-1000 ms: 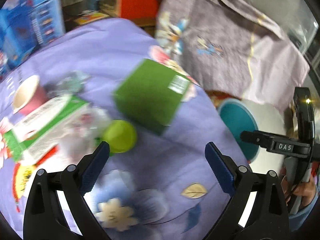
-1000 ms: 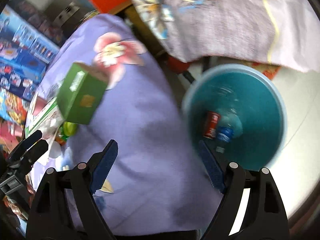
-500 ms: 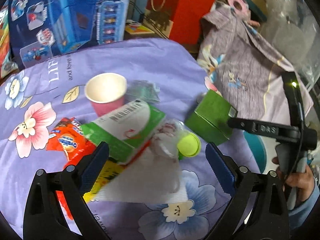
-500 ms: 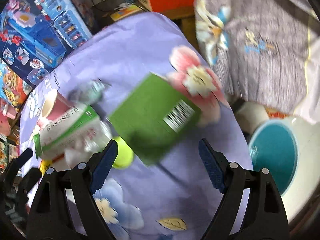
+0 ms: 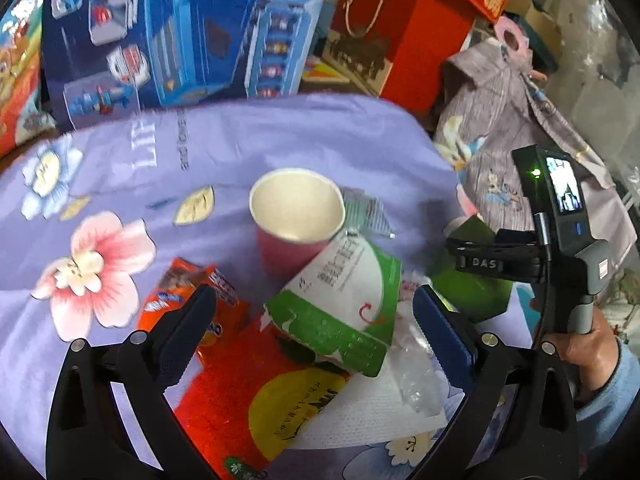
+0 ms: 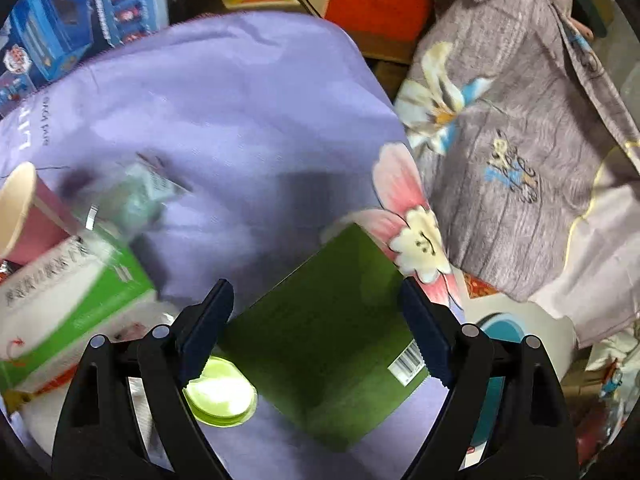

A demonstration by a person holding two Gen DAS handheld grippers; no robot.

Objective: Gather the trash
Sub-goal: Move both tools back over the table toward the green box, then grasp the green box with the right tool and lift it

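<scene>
Trash lies on a purple flowered cloth (image 5: pixel 280 140). My left gripper (image 5: pixel 316 320) is open, its fingers on either side of a green-and-white carton (image 5: pixel 344 296). A pink paper cup (image 5: pixel 296 216) stands behind the carton. An orange snack wrapper (image 5: pixel 192 288) and a red-and-yellow bag (image 5: pixel 240 392) lie by it. My right gripper (image 6: pixel 316 328) is open, its fingers on either side of a green box (image 6: pixel 328 332), with a lime lid (image 6: pixel 220 392) at its left. The green box also shows in the left wrist view (image 5: pixel 472 284).
A teal bin (image 6: pixel 496 332) stands below the table's right edge. A grey flowered cloth (image 6: pixel 512 160) hangs at the right. Blue toy boxes (image 5: pixel 160 32) and a red gift bag (image 5: pixel 400 32) stand behind the table. White paper (image 5: pixel 380 412) lies under the carton.
My left gripper has swung left and forward over the carton and cup. My right gripper has turned away from the bin and closed in over the green box.
</scene>
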